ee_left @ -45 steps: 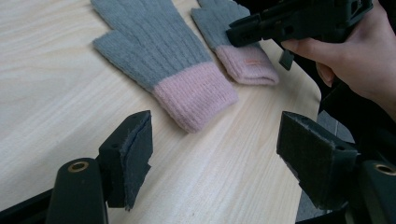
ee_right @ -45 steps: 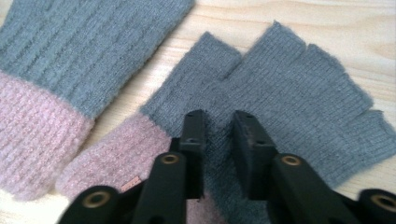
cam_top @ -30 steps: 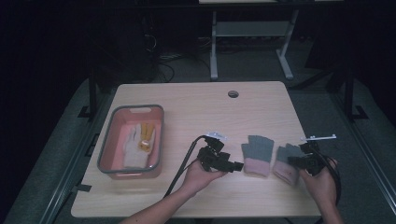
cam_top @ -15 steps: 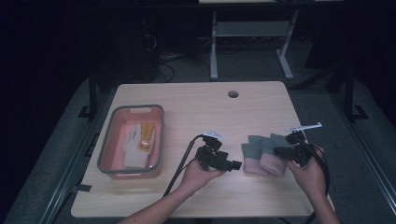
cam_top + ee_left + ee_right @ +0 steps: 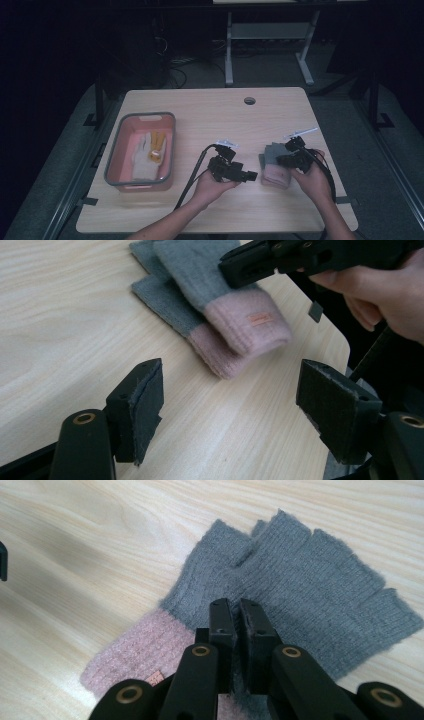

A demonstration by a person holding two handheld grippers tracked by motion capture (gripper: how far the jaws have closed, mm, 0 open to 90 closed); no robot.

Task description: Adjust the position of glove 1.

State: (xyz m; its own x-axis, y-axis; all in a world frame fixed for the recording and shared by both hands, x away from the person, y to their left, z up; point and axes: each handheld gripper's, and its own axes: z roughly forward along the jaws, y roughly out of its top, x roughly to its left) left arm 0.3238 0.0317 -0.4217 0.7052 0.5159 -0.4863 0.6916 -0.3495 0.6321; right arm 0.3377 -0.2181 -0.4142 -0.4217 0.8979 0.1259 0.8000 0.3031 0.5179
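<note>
- Here's the right hand-held gripper (image 5: pixel 280 161), jaws pinched together on the grey knit of a fingerless glove (image 5: pixel 300 590), just where the grey meets the pink cuff.
- In the right gripper view a little tuft of grey fabric sits squeezed between the two black pads, so that's a firm clamp on the upper glove.
- That glove lies on top of a second glove (image 5: pixel 170 305) of the same kind, grey body and pink cuff, the two overlapping and slightly fanned.
- In the left gripper view the upper glove's cuff, with its small orange label, looks a touch raised and blurred, while the lower glove lies flat on the wood.
- The pair sits toward the near right part of the counter (image 5: pixel 210 110), closer to the near edge than the far one, and in from the right edge.
- Over to the left hand-held gripper (image 5: pixel 252 175): jaws standing wide apart, nothing between them, just bare wood in the gap.
- It's low over the counter near the middle of the near edge, pointing across at the gloves, close beside them but not touching.
- Off by the left edge there's a pink bin (image 5: pixel 120 155) with a grey rim, a pale glove (image 5: pixel 142 157) lying inside with something orange (image 5: pixel 157 145) next to it.
</note>
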